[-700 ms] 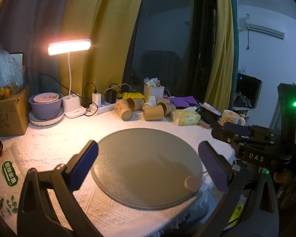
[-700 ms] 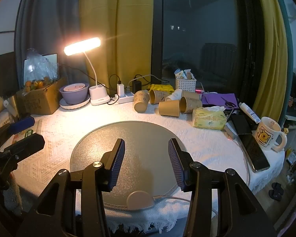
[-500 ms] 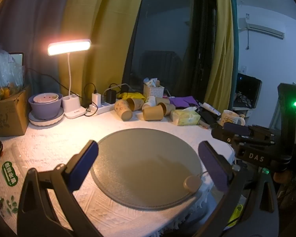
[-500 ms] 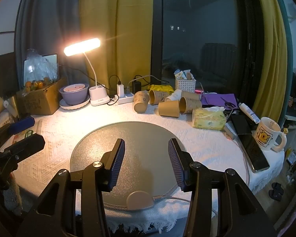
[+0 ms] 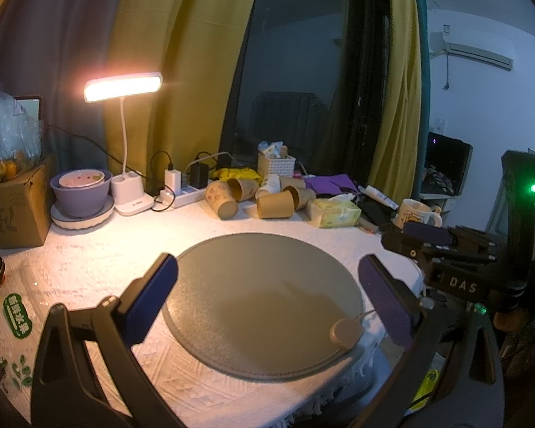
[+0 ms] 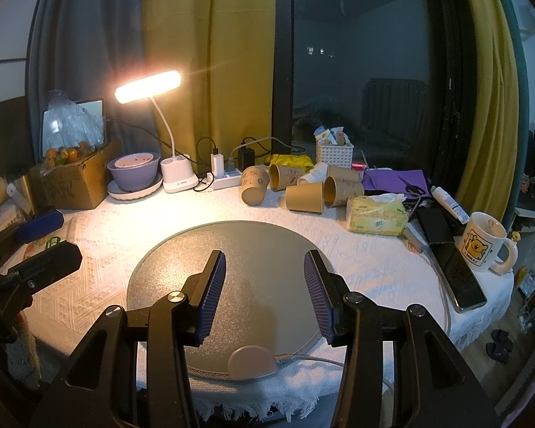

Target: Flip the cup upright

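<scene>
Several tipped paper cups beyond mat

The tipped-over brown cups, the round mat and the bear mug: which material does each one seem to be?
Brown cups: likely paper, matte kraft brown, thin rolled rims.
Round mat: perhaps leatherette or silicone, grey with fine grain and a dull sheen.
Bear mug: probably glazed ceramic, glossy cream with a thick handle.

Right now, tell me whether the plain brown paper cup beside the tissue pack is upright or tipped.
Tipped. The paper cup lies on its side on the tablecloth, beside the tissue pack.
</scene>
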